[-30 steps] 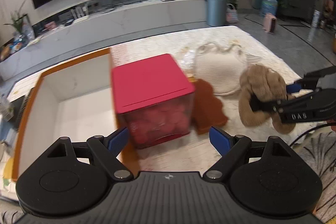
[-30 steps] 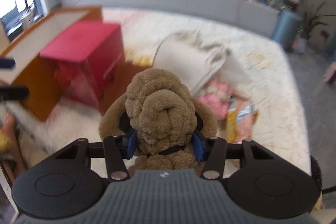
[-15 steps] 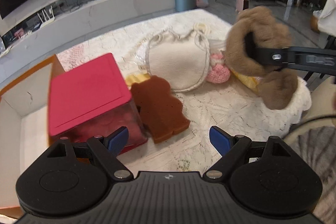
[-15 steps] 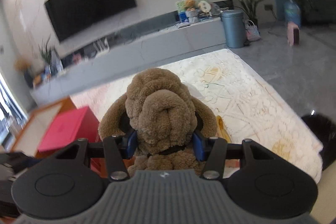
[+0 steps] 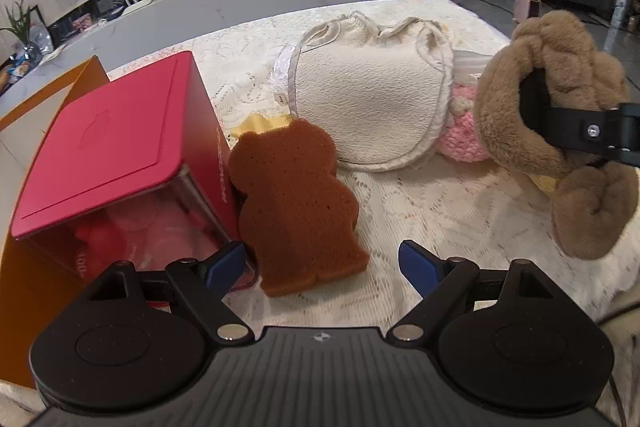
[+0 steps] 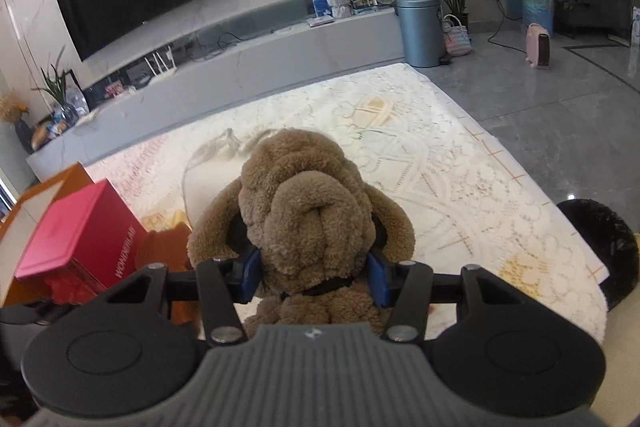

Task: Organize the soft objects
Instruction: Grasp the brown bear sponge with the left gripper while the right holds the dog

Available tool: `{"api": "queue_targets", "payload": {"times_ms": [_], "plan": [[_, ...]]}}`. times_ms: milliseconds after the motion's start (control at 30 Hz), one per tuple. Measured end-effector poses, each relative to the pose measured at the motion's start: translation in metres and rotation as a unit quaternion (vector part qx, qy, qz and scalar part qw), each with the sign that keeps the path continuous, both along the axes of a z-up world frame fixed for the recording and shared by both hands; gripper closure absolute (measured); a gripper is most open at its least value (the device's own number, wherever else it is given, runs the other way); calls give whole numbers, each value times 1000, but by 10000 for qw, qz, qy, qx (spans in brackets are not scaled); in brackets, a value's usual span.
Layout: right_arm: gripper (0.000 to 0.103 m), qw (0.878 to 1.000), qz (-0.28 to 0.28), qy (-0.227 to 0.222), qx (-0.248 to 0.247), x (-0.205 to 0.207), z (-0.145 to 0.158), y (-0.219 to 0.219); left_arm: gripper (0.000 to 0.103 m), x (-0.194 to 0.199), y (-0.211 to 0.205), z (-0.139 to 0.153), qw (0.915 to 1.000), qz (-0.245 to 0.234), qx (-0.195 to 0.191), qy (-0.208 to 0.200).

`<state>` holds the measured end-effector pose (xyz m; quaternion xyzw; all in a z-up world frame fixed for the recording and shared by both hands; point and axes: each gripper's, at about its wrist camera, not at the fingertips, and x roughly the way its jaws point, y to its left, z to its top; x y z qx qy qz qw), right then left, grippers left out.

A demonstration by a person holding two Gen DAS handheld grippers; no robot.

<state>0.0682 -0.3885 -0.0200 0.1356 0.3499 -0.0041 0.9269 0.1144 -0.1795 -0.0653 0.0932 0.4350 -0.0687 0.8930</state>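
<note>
- Right claw (image 6: 314, 277) is clenched on the brown plush dog (image 6: 308, 223): its blue pads (image 6: 251, 275) press into both sides of the toy's neck, the wrinkled muzzle pointing away from the camera.
- From the left wrist view the same plush dog (image 5: 556, 131) hangs clear of the table at the right edge of the picture, one black finger of the right claw (image 5: 588, 131) crossing it.
- Left claw (image 5: 322, 267) is released, jaws wide apart with nothing pressed between them; it hovers over the near part of the table.
- Just ahead of it lies a brown bear-shaped sponge (image 5: 294, 205), flat on the lace tablecloth (image 5: 440, 211), its left side touching a red lidded box (image 5: 120, 155).
- That red box has a clear front wall with red and pink things inside, too blurred to tell apart; it stands against an orange open carton (image 5: 24, 111) at the table's left edge.
- Behind the sponge peeks a yellow piece (image 5: 260, 125), mostly hidden.
- Further toward the table's middle lies a cream knitted bag (image 5: 368, 107) with its handles toward the far edge.
- A pink crocheted thing (image 5: 460, 139) sits just beside the bag's right side, partly behind the plush dog.
</note>
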Motion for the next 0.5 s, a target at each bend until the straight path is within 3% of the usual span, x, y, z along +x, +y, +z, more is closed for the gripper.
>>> {"api": "queue_targets", "payload": {"times_ms": [100, 267, 400, 433, 467, 500], "plan": [[51, 10000, 18, 25, 52, 1, -3, -3, 1, 4, -10, -7, 9995, 259, 170, -83], [51, 9998, -38, 68, 171, 0, -4, -5, 0, 9, -18, -29, 9953, 834, 422, 239], [51, 9996, 19, 150, 223, 2, -9, -3, 1, 14, -15, -27, 9976, 563, 292, 261], [51, 9997, 22, 151, 212, 1, -8, -2, 5, 15, -12, -26, 9977, 568, 186, 323], [51, 9997, 23, 139, 210, 1, -8, -2, 21, 14, -8, -23, 9978, 579, 98, 319], [51, 9997, 26, 126, 228, 1, -8, -2, 28, 11, -6, -21, 9978, 584, 181, 272]]}}
